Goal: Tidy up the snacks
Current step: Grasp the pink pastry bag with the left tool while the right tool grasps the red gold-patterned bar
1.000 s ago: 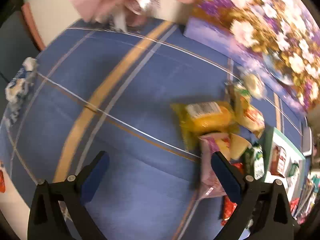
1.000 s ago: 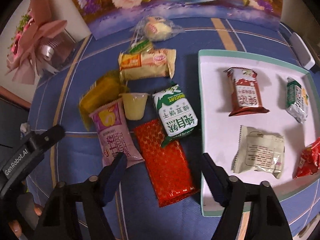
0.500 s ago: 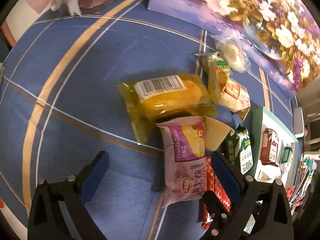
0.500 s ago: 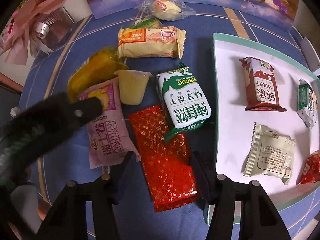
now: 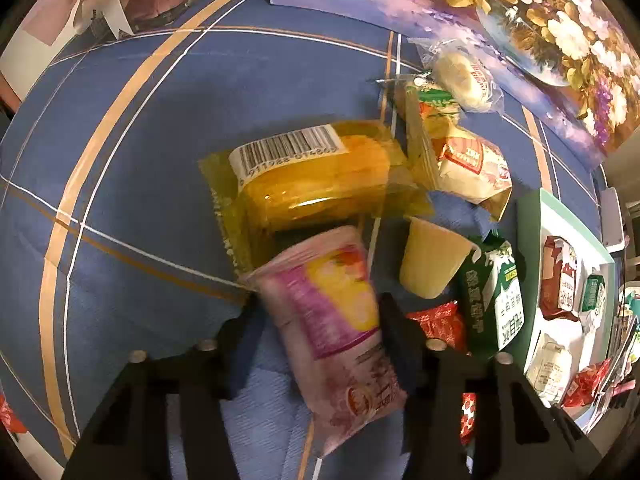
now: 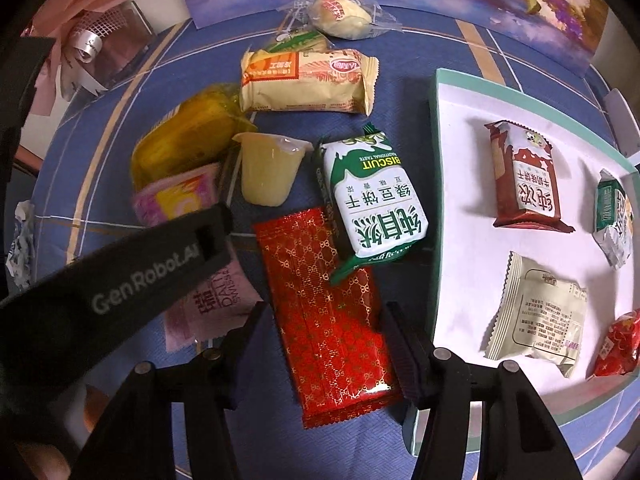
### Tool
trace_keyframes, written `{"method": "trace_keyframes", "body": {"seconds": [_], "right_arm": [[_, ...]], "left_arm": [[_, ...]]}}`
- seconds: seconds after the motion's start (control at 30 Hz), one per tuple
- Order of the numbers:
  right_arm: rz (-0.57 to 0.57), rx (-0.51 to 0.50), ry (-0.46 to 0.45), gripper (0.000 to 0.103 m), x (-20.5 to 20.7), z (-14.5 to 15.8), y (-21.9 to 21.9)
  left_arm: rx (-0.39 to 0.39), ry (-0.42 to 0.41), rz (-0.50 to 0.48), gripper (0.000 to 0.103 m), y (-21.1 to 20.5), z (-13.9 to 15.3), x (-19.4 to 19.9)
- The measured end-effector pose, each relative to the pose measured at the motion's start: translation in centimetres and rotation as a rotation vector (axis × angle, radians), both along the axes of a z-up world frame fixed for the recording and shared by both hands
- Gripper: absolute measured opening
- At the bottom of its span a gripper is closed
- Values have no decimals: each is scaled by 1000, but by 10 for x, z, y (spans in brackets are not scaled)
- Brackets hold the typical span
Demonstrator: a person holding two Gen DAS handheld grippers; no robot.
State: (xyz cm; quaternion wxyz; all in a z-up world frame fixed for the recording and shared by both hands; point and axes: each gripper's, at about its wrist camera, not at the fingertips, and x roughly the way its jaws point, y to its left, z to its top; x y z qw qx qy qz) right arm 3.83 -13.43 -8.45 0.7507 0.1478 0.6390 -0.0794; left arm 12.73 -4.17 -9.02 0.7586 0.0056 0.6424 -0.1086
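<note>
We see both grippers pointing steeply down at the blue cloth (image 5: 152, 128). The left gripper (image 5: 320, 332) has its jaws closing around the pink pack (image 5: 336, 320), which sits between the two fingers and looks blurred; whether the pads already press on it we cannot tell. The right gripper (image 6: 324, 344) straddles the red pack (image 6: 332, 312), one finger on each long side, jaws part open; the pads seem close to its edges, but contact is unclear. In the right view the left gripper's black body (image 6: 120, 272) crosses over the pink pack (image 6: 180, 200) and hides its middle. Crowded around these two lie the yellow cake (image 5: 316, 176), partly under the pink pack's top, a jelly cup (image 6: 268, 168) on its side between them, the green biscuit pack (image 6: 372, 200) overlapping the red pack's upper corner, a cream pack (image 6: 308, 80) and a round bun (image 6: 340, 12) further back. To the right, just beside the red pack, sits the tray (image 6: 452, 128), which holds a brown pack (image 6: 524, 180), a pale pack (image 6: 536, 320), a small green pack (image 6: 612, 212) and a small red pack (image 6: 616, 344), all apart from each other.
</note>
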Motion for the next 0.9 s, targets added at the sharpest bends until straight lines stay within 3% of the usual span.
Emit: {"method": "trace_keyframes", "body": {"seconds": [0.6,0.77,0.9], "right_arm": [[10,5,1,60,6,-3,-8],[17,68,-7,60,7,-2,-4],[22,25,9,60,10,-7,1]], "left_arm": [[3,58,67,48,42,-8,-10],[4,60,60,48,43,-12,-8],[2,60,59,48,51,-10,-6]]}}
